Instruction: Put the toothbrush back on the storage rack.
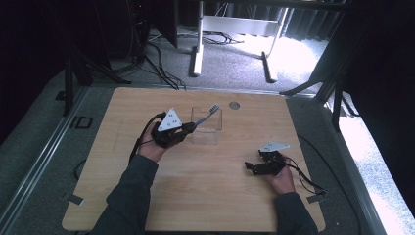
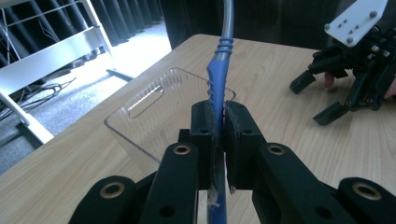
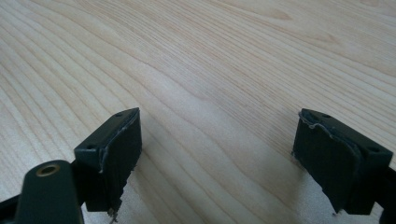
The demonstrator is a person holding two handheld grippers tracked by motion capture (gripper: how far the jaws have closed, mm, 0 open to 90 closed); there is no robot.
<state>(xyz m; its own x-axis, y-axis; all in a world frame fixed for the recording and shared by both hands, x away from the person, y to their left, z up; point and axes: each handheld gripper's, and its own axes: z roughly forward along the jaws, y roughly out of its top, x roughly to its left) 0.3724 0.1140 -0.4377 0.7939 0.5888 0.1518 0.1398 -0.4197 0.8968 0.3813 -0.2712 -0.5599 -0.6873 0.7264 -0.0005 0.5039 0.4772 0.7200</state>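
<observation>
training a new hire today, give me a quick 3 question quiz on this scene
1. True or false: the left gripper is shut on the toothbrush.
2. Which best describes the right gripper? A. shut on a cup B. open over bare table C. holding the bin
3. In the high view, what does the brush head lie over?

Key
1. True: its pads clamp the blue handle.
2. B: the jaws stand wide apart with nothing between them.
3. The clear bin; whether it touches the rim cannot be told.
</observation>
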